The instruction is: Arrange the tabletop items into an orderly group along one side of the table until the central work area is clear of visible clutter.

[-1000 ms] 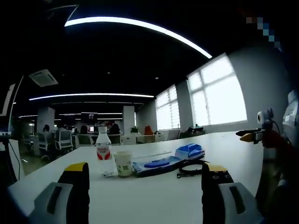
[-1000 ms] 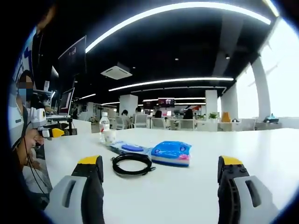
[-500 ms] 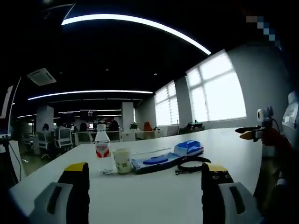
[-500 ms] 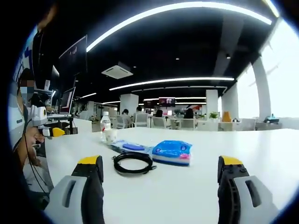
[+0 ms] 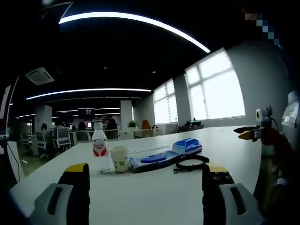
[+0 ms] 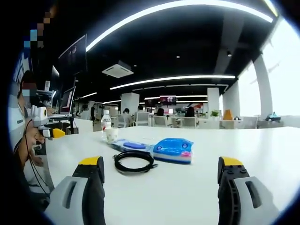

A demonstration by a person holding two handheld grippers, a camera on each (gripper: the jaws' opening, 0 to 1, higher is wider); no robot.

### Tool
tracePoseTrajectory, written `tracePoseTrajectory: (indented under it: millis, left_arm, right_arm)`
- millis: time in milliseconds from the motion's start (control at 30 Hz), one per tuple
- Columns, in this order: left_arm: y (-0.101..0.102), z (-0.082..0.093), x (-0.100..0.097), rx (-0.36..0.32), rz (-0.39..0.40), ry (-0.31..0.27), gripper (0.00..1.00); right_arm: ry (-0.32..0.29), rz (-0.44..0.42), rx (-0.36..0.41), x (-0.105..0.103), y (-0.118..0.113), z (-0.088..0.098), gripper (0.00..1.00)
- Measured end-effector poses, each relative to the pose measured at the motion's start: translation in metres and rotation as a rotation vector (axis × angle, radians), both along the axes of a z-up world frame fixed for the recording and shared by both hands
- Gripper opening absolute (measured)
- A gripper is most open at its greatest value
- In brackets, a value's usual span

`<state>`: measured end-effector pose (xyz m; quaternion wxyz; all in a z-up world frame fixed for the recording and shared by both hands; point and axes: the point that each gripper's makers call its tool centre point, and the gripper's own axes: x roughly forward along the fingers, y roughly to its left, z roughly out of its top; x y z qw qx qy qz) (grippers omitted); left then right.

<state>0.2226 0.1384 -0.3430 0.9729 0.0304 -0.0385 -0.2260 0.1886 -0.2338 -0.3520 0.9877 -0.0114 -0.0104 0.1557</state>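
On the white table (image 5: pixel 154 192) a water bottle (image 5: pixel 99 149) with a red label stands beside a paper cup (image 5: pixel 120 159). To their right lie a blue flat pouch (image 5: pixel 152 160), a blue tissue pack (image 5: pixel 189 145) and a coiled black cable (image 5: pixel 191 163). My left gripper (image 5: pixel 144 180) is open, short of the row. In the right gripper view the cable (image 6: pixel 134 161) lies just ahead, with the tissue pack (image 6: pixel 174 150), the pouch (image 6: pixel 127 145), the cup (image 6: pixel 111 135) and the bottle (image 6: pixel 106 123) behind it. My right gripper (image 6: pixel 160 174) is open and holds nothing. The other gripper (image 5: pixel 255 135) shows at the right edge.
A person's hand (image 6: pixel 29 140) with the other gripper's yellow tip (image 6: pixel 57 133) is at the left of the right gripper view. Office desks, chairs and seated people (image 5: pixel 56 138) fill the background. Windows (image 5: pixel 213 91) line the far wall.
Both views have tilted slightly, so the items sit a little higher in each picture. The items themselves have not moved and both grippers stay open.
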Motion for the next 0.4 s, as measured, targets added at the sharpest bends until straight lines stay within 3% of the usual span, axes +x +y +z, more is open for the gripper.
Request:
tracePoseTrajectory:
  millis: [200, 300, 400]
  left_arm:
    - [-0.002, 0.000, -0.002, 0.018, -0.007, 0.001, 1.00]
    - [-0.006, 0.006, -0.003, -0.032, -0.030, -0.008, 1.00]
    - [-0.004, 0.010, -0.003, -0.039, -0.024, -0.016, 1.00]
  right_arm:
    - [0.004, 0.001, -0.011, -0.001, -0.001, -0.001, 0.98]
    - [0.004, 0.005, -0.014, -0.001, 0.000, -0.001, 0.97]
    - [0.001, 0.008, -0.003, -0.001, -0.001, 0.001, 0.97]
